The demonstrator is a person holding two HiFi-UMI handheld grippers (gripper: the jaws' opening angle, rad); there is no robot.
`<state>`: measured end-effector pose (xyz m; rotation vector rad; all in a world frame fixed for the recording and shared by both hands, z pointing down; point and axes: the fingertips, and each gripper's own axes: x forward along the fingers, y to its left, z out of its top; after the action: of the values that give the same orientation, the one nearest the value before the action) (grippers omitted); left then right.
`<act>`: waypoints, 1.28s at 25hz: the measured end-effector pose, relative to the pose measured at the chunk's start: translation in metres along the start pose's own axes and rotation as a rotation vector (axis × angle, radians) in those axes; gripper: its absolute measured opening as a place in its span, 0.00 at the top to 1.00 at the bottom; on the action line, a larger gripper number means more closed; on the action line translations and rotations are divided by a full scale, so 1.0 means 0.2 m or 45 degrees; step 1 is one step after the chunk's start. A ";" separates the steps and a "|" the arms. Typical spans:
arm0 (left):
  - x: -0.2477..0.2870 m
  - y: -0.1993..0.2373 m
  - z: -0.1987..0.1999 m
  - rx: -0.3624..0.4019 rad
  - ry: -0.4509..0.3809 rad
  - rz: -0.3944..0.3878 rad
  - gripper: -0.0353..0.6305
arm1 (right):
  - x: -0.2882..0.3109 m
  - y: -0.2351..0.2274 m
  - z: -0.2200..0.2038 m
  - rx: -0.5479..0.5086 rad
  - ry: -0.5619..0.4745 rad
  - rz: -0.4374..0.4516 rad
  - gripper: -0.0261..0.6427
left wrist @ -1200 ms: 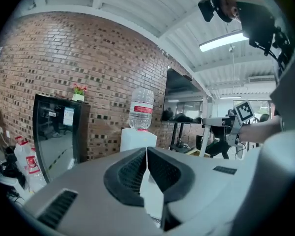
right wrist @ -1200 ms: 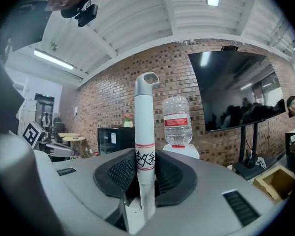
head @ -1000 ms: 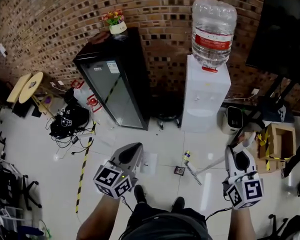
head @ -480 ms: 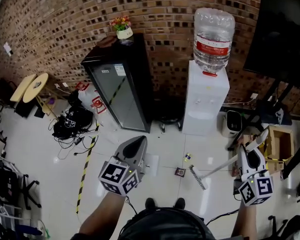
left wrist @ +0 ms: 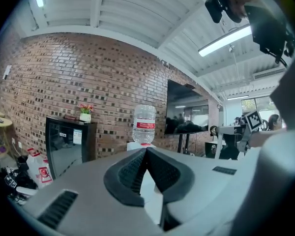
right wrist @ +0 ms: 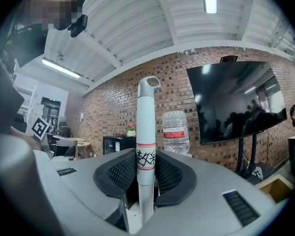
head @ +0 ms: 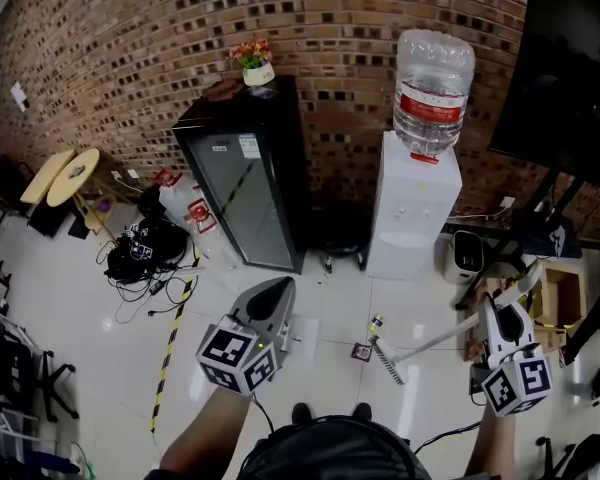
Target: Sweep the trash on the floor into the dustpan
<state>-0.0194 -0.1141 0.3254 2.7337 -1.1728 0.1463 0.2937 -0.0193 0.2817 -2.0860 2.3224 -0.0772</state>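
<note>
Broom handle [right wrist: 145, 132] sits clamped in the right gripper [head: 496, 309], bristles [head: 388, 357] near the trash [head: 360, 349]; left gripper [head: 271, 294] pinches the white dustpan [head: 303, 334].

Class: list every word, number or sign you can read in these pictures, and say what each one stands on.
No text here can be quoted.
Banded label on the broom handle: black marks, not legible.
Red label on the water bottle: too blurred.
Sticker on the fridge: too small.
</note>
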 end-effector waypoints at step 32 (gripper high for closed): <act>-0.10 0.18 -0.04 -0.054 0.003 0.009 0.94 | 0.10 0.21 0.00 -0.004 0.017 0.011 0.78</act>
<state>-0.0592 -0.1225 0.3344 2.6922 -1.1710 0.1242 0.2505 -0.0343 0.2807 -2.0831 2.3406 -0.0870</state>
